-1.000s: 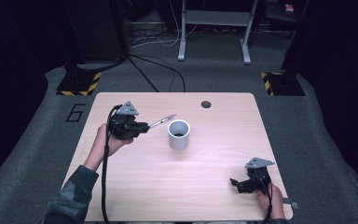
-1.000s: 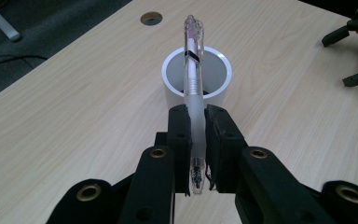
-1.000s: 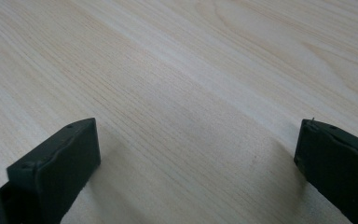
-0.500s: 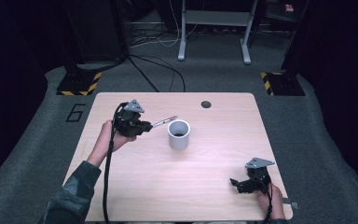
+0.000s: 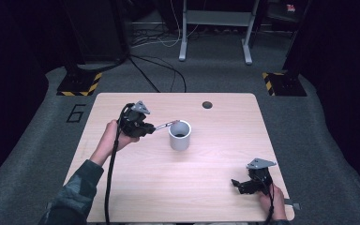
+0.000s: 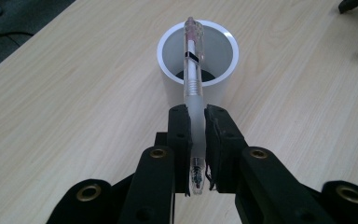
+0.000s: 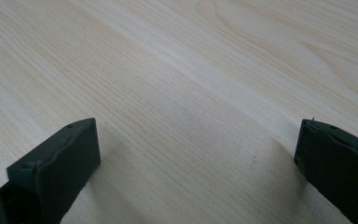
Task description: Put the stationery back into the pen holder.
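A white cup point(image 5: 180, 135) stands upright near the middle of the table; its rim point(image 6: 198, 51) faces the left gripper view. My left gripper point(image 5: 148, 129) is just left of the cup, shut on a clear pen point(image 6: 193, 79). The pen point(image 5: 165, 125) lies nearly level, and its far end reaches over the cup's rim. In the left gripper view both black jaws clamp the pen's frosted grip. My right gripper point(image 5: 240, 184) rests low over the table near the front right corner, open, with bare wood point(image 7: 191, 140) between its jaws.
A small dark round hole point(image 5: 207, 104) sits in the tabletop point(image 5: 215, 154) near the far edge. Beyond the table are floor cables point(image 5: 154, 70), a metal frame's legs point(image 5: 215, 28) and yellow-black striped bases point(image 5: 77, 86).
My left gripper has carried the pen to the right, bringing its far end over the cup's rim. The right gripper has stayed put.
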